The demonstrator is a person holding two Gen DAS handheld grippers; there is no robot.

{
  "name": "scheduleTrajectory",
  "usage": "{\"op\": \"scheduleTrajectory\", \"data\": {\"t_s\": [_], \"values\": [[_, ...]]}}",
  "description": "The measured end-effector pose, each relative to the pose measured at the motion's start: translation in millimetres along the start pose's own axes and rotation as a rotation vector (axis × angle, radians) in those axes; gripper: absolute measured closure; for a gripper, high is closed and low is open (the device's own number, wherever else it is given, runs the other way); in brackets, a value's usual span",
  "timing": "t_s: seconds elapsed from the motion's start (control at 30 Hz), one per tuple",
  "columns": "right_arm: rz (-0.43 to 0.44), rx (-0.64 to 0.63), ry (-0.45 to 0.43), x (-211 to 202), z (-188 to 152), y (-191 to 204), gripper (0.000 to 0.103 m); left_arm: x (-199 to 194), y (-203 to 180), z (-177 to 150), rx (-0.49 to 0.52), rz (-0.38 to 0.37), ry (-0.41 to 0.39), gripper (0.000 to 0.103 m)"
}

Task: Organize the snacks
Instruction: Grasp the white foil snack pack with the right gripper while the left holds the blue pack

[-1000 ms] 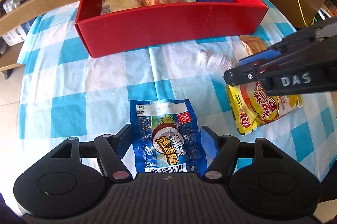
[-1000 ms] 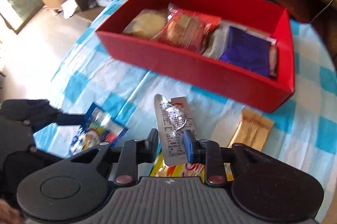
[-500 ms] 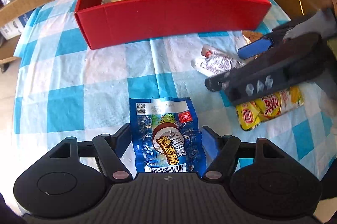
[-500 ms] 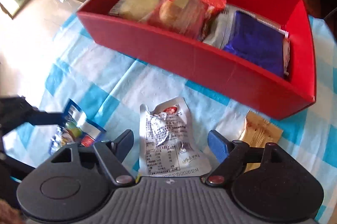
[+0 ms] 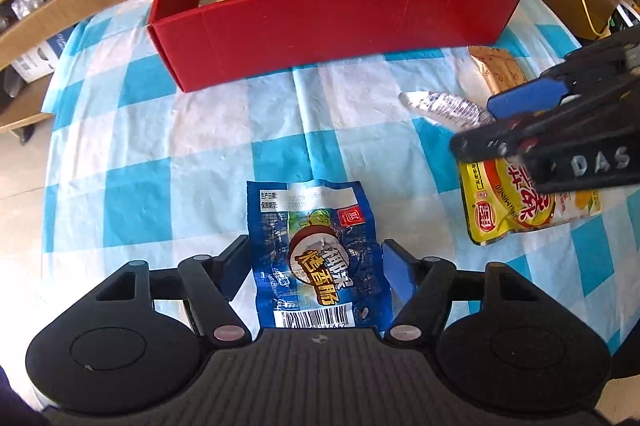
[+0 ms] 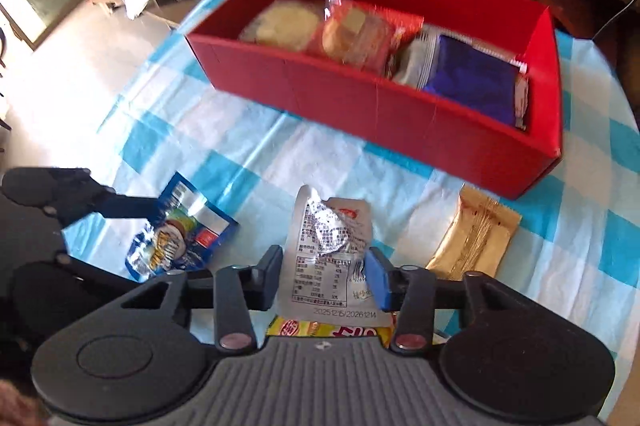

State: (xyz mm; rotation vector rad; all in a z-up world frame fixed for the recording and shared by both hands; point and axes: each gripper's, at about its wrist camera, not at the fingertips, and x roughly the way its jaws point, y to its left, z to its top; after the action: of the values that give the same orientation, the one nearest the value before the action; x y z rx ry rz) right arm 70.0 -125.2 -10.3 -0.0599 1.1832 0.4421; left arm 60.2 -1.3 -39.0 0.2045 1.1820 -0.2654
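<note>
R gripper [image 6: 326,276] is closing on the silver packet [image 6: 330,246]: the packet sits between the jaws, pads just at its side edges, and I can't tell if they press yet. It grips the packet's near half, prob. so the far end hangs free to drop into the box. The packet overlaps a yellow pouch [image 5: 524,205] lying under it, right at the tool's base. L gripper [image 5: 316,266] is closing too, at a middling width, straddling the blue sausage packet [image 5: 316,254]; its pads stand just beside the packet's long edges with a small gap each side, so no grip yet. That packet lies flat on the checked cloth [image 5: 160,153], lengthwise along the jaws, which suits a pinch across its narrow width. A gold packet [image 6: 476,242] lies just right of the silver one, near the box's front wall. The red box [image 5: 340,25] sits beyond both tools, well apart from L, w/ several snacks already inside; looks like four are left outside.
</note>
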Motion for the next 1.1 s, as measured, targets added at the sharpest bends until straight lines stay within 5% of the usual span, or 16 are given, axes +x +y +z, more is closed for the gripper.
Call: {"op": "scheduleTrajectory", "data": {"t_s": [0.27, 0.33, 0.4, 0.6, 0.67, 0.73, 1.1], "values": [[0.049, 0.057, -0.004, -2.9, -1.5, -12.5, 0.063, -7.9, 4.9, -0.4, -0.02, -0.02, -0.018, 0.028], [0.031, 0.067, -0.008, -3.9, 0.3, -17.3, 0.054, -8.7, 5.0, -0.1, -0.02, -0.024, -0.021, 0.028], [-0.01, 0.054, -0.007, -1.2, 2.2, -18.7, 0.034, -8.4, 5.7, -0.1, -0.021, -0.029, -0.018, 0.028], [-0.011, 0.048, 0.066, 27.8, 2.7, -18.0, 0.028, -4.0, 8.0, -1.5, -0.029, -0.038, -0.003, 0.028], [-0.049, 0.009, 0.06, 30.8, 0.1, -9.6, 0.031, -3.8, 9.0, -1.5, -0.032, -0.045, 0.0, 0.027], [-0.043, -0.009, 0.059, 27.8, -1.6, -3.4, 0.044, -3.7, 8.8, -0.8, -0.033, -0.046, -0.001, 0.027], [0.036, 0.075, -0.002, -9.4, -15.1, -6.2, 0.049, -11.7, 7.6, -1.0, -0.044, -0.055, -0.021, 0.028]]}}
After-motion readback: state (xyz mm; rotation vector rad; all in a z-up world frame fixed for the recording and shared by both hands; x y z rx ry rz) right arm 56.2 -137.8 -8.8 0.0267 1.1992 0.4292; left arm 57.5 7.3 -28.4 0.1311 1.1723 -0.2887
